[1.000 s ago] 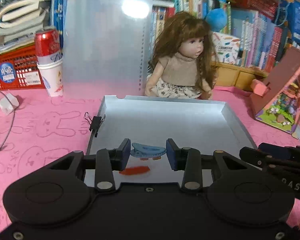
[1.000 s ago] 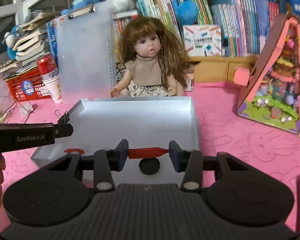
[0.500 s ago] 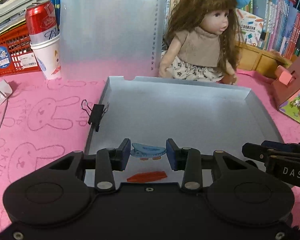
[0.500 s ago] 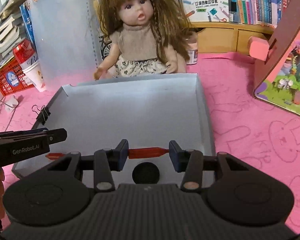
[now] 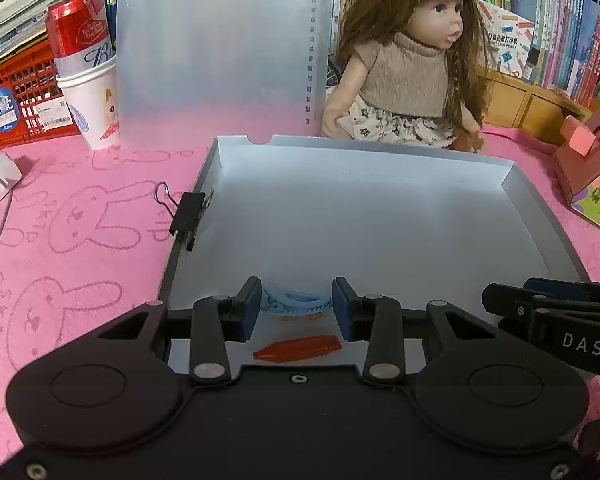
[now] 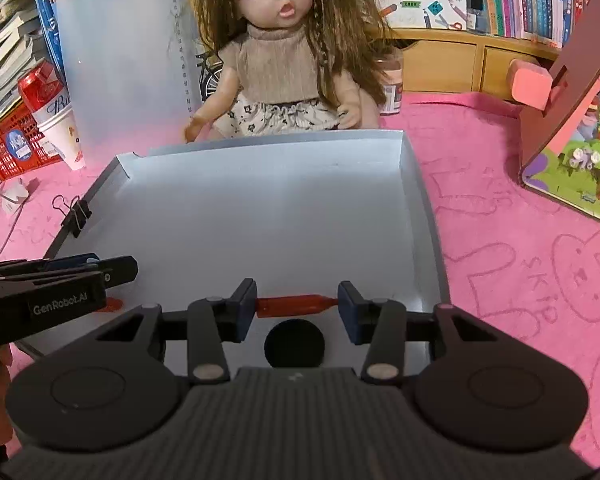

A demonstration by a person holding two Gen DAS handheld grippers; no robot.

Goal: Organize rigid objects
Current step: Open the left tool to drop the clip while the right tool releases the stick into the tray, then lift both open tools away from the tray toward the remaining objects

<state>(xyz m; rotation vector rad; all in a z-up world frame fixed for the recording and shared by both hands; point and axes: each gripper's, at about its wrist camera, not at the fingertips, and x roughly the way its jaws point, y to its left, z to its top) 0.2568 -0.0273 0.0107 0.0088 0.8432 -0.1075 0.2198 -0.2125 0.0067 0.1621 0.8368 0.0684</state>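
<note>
Step in hand: we judge this as the delivery stage, with both held items poised over the near end of the grey tray point(image 5: 380, 184) and ready to be set down.
Left gripper point(image 5: 296, 304): we see it closed narrowly on a blue hair clip point(image 5: 296, 305), the clip spanning pad to pad.
Right gripper point(image 6: 297, 306): it clamps a red pen-like piece point(image 6: 296, 305) crosswise, one end against each pad.
Already in the tray: a red cap-shaped piece point(image 5: 298, 347) lies on the floor just below the left gripper, and a black round disc point(image 6: 294, 343) lies beneath the right gripper.
Tray surroundings: a black binder clip point(image 5: 186, 216) grips the tray's left wall; a doll point(image 6: 288, 60) sits just behind the far wall.
Next move: we think each gripper needs to come low over bare tray floor, clear of the pieces already there, then widen its jaws to let go.
Caution: we cannot tell how high the held items hang above the floor.
</note>
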